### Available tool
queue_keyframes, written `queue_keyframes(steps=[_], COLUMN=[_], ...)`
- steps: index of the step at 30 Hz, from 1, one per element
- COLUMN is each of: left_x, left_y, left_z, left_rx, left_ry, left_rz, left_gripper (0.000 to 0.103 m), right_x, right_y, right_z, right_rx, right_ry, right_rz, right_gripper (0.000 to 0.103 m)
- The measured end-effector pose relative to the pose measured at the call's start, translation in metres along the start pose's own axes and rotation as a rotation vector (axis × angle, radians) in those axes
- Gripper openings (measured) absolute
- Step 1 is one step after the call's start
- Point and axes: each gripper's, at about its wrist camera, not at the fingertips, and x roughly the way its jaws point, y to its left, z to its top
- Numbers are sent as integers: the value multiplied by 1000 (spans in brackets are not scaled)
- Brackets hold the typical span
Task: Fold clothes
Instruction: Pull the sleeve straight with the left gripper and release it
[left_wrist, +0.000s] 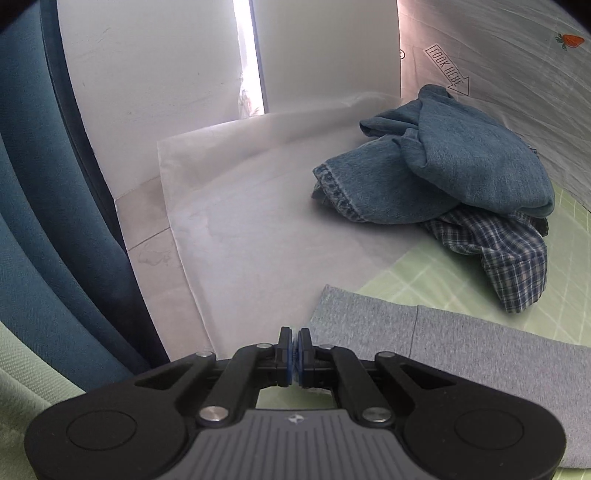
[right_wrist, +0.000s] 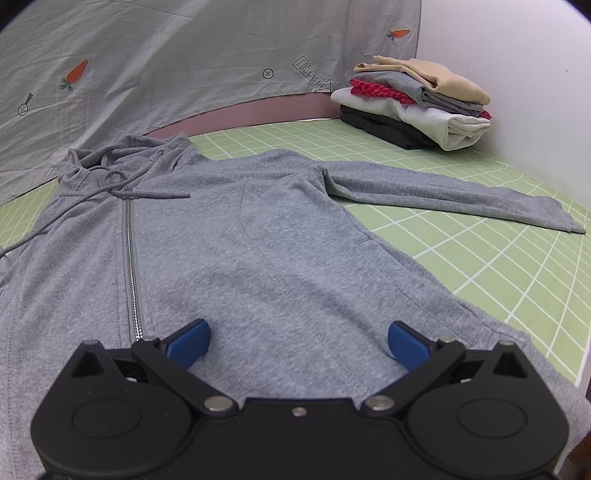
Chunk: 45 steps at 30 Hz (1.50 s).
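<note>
A grey zip hoodie (right_wrist: 258, 236) lies flat, front up, on the green grid mat (right_wrist: 480, 266), hood at the far left and one sleeve (right_wrist: 461, 199) stretched out to the right. My right gripper (right_wrist: 299, 343) hovers open over the hoodie's lower body, with only flat fabric between its blue pads (right_wrist: 188, 343). In the left wrist view the other sleeve (left_wrist: 443, 354) lies across the mat. My left gripper (left_wrist: 294, 339) is shut at the near corner of that sleeve's cuff, and the cuff edge runs into the closed pads.
A heap of blue jeans (left_wrist: 461, 162) and a plaid shirt (left_wrist: 506, 254) sits far right on a white sheet (left_wrist: 240, 221). A stack of folded clothes (right_wrist: 417, 103) stands at the back right by the wall. A grey carrot-print cloth (right_wrist: 184, 55) hangs behind. Blue fabric (left_wrist: 44, 221) hangs to the left.
</note>
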Motion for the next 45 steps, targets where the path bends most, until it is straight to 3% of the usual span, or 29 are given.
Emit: queue_keyframes(steps=[5, 8, 11, 13, 17, 19, 25, 32, 35, 39, 42, 45], left_x=[4, 8, 1, -6, -29, -41, -78, -128, -148, -170, -182, -188], left_y=[3, 10, 8, 3, -17, -29, -77, -166, -205, -241, -253, -254], left_z=[-8, -9, -11, -12, -16, -19, -46, -115, -146, -182, -198, -207], left_rx=[9, -35, -42, -31, 12, 37, 117, 222, 266, 337, 356, 358], left_ry=[16, 44, 38, 25, -27, -54, -63, 23, 65, 92, 93, 91], left_rz=[31, 33, 33, 35, 28, 18, -60, -284, -376, -440, -444, -414], left_gripper=[4, 4, 11, 26, 35, 45, 49, 51, 51, 51, 51, 51], right_x=[0, 0, 0, 0, 0, 0, -8, -5, 0, 7, 10, 11], right_y=[0, 0, -1, -1, -2, -3, -18, -48, -62, -81, -93, -103], right_z=[0, 0, 0, 0, 0, 1, 10, 34, 40, 42, 42, 42], right_rx=[1, 3, 4, 5, 7, 7, -65, -221, -274, -291, -301, -317], right_ry=[0, 0, 0, 0, 1, 2, 10, 45, 77, 126, 159, 185], right_rz=[1, 3, 8, 9, 13, 20, 107, 160, 197, 269, 313, 349], right_gripper=[103, 103, 103, 103, 103, 103, 103, 102, 88, 67, 51, 50])
